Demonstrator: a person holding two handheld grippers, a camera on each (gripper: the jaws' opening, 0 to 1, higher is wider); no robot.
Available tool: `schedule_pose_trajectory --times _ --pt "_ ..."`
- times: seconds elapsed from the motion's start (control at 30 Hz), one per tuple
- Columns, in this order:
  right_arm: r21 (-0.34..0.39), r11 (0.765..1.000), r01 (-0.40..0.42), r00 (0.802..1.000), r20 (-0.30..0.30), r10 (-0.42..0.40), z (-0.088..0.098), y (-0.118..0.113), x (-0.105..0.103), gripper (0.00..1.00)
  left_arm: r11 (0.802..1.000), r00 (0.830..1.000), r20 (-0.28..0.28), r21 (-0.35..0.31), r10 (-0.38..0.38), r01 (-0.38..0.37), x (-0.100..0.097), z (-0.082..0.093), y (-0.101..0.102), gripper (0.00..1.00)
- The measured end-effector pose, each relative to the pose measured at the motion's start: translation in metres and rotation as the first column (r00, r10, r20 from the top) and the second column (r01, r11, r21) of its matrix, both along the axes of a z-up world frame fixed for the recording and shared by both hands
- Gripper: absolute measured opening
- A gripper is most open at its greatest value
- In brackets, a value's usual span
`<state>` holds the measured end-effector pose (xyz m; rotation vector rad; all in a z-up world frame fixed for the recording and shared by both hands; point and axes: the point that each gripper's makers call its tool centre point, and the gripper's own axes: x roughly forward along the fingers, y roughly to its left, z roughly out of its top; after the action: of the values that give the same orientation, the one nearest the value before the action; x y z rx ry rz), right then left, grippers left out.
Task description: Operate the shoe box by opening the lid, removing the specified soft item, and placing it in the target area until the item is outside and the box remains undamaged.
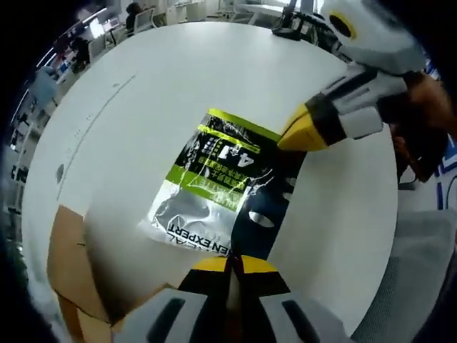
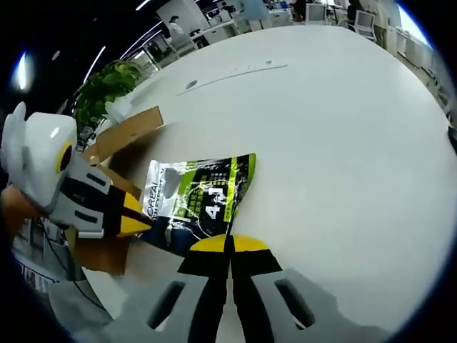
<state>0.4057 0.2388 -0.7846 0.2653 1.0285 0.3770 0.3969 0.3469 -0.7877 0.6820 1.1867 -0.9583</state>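
- Pouch (image 1: 214,189) is out of the box (image 1: 71,279) and held flat just over the white counter (image 1: 143,93), each hand-held gripper pinching an opposite edge.
- Left gripper (image 1: 230,263) has its jaws closed on the dark edge of the pouch; right gripper (image 2: 230,244) is clamped on the other edge the same way.
- Box sits just beside the pouch with a brown flap up, so I'd say lid step is done and this is the put-down.
- Tip: lower both hands together and keep the pouch level, it's floppy plastic and will sag or fold if one side lets go first.
- Aim for bare counter away from the flap so nothing snags the cardboard.
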Motion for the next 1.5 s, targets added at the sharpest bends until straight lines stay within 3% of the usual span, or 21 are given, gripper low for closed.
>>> schedule_pose_trajectory --times 0.17,0.47,0.87,1.5 --pt "-0.014 1.0 -0.003 1.0 0.01 0.003 -0.003 -0.001 0.001 0.0 1.0 1.0 0.003 0.011 -0.013 0.013 -0.003 0.0 0.001 0.06" --pt "-0.048 0.998 -0.035 0.998 0.045 0.037 -0.004 -0.001 0.002 0.02 0.991 0.989 0.099 0.075 -0.114 0.107 -0.001 0.01 0.01 0.16" --pt "-0.106 0.992 -0.069 0.994 0.081 0.078 0.001 -0.008 -0.004 0.04 0.998 0.988 0.143 0.016 -0.059 0.058 -0.004 0.034 0.009 0.22" --pt "-0.157 0.981 -0.114 0.975 0.17 0.14 0.042 -0.014 -0.017 0.22 0.99 0.981 0.19 -0.143 0.043 -0.016 -0.025 0.078 0.013 0.31"
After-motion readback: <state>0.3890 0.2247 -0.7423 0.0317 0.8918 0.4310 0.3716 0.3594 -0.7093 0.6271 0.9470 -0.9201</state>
